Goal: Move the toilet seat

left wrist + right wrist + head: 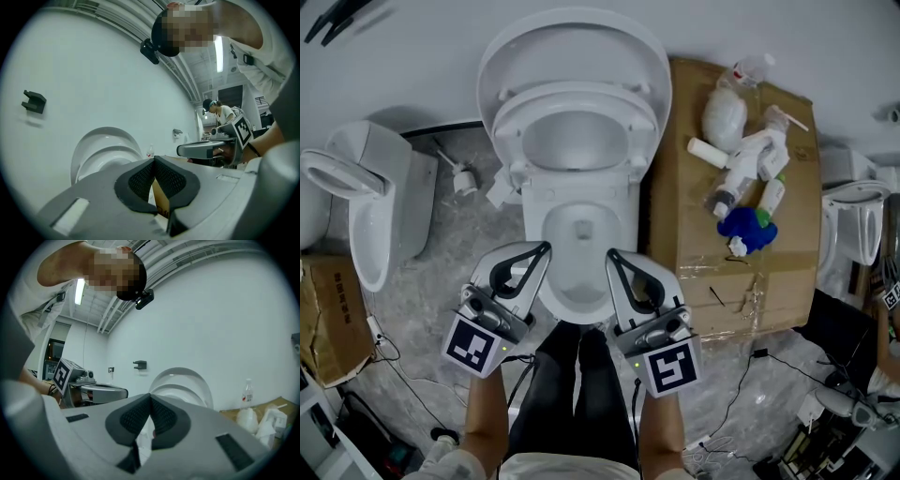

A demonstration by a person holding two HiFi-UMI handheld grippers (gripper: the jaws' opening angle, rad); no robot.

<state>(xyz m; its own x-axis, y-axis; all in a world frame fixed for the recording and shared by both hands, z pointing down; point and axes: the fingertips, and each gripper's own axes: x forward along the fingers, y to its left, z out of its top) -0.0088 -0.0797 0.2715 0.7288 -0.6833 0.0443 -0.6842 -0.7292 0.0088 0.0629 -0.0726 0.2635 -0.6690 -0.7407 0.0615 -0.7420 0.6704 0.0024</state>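
White toilet seat (508, 127) stands raised against its lid (572, 37) — left gripper (547, 247), right gripper (610, 253) both closed, empty.

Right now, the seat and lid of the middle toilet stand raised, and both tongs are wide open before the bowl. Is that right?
No: the left tongs and right tongs are shut, as both gripper views show. The seat and lid are indeed raised.

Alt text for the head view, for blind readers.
A white toilet with seat and lid raised; the left gripper and right gripper, both shut and empty, flank the bowl. A cardboard box bearing bottles stands at right.
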